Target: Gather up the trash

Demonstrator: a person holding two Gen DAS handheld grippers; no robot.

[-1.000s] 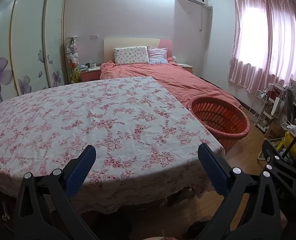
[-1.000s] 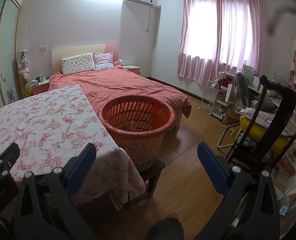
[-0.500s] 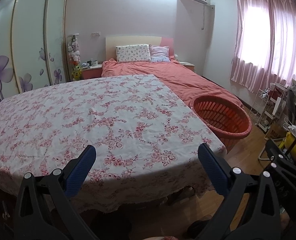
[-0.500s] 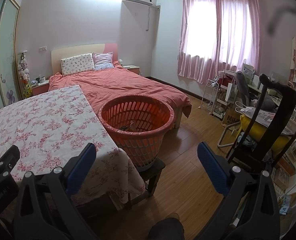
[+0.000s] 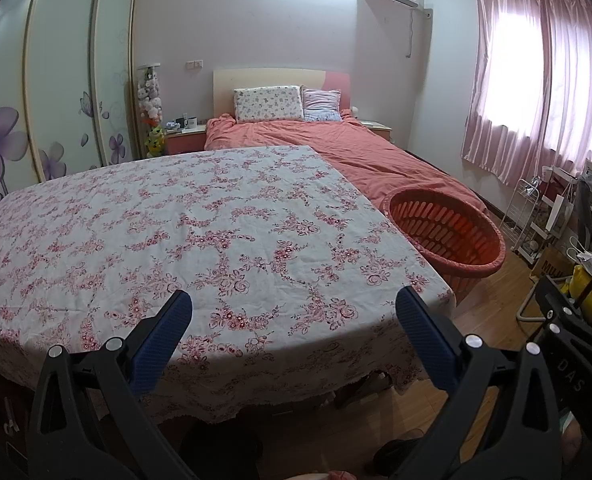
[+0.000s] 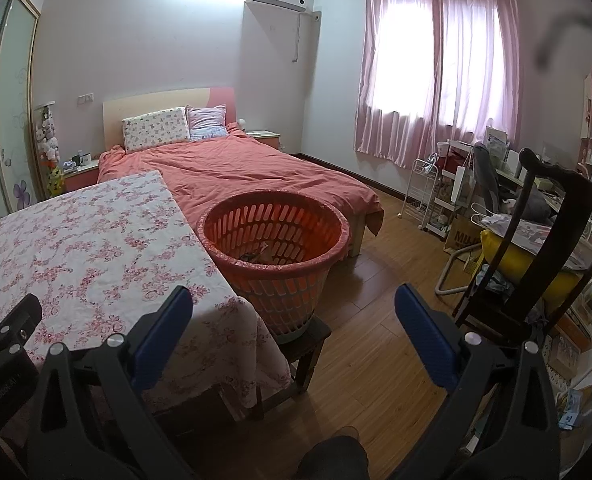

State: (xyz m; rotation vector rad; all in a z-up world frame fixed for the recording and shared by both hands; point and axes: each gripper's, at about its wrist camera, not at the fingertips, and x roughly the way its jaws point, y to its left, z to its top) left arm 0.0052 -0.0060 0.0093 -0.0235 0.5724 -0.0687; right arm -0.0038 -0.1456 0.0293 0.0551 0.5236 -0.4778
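Orange plastic, slotted all round, made up the basket (image 6: 274, 240), which was perched on a small dark stool (image 6: 308, 344) just beside the table's right edge, at about twelve o'clock in the right wrist view and two o'clock in the left. A few scraps of trash (image 6: 256, 257) were seen lying at its bottom. The flowered tablecloth (image 5: 176, 232) was spread bare; no loose litter could be made out on it.

The left gripper (image 5: 292, 320) was held wide apart and empty above the near edge of the table. The right gripper (image 6: 292, 320) was likewise spread wide and empty, over the table corner and the wooden floor (image 6: 376, 320).

The collecting was judged largely done. The chief risk was judged to lie in the basket's perch: the stool looked narrower than the basket, so a nudge at the rim could tip it and spill the scraps. The cloth's hanging edge at seven o'clock could also be snagged and dragged by a finger.
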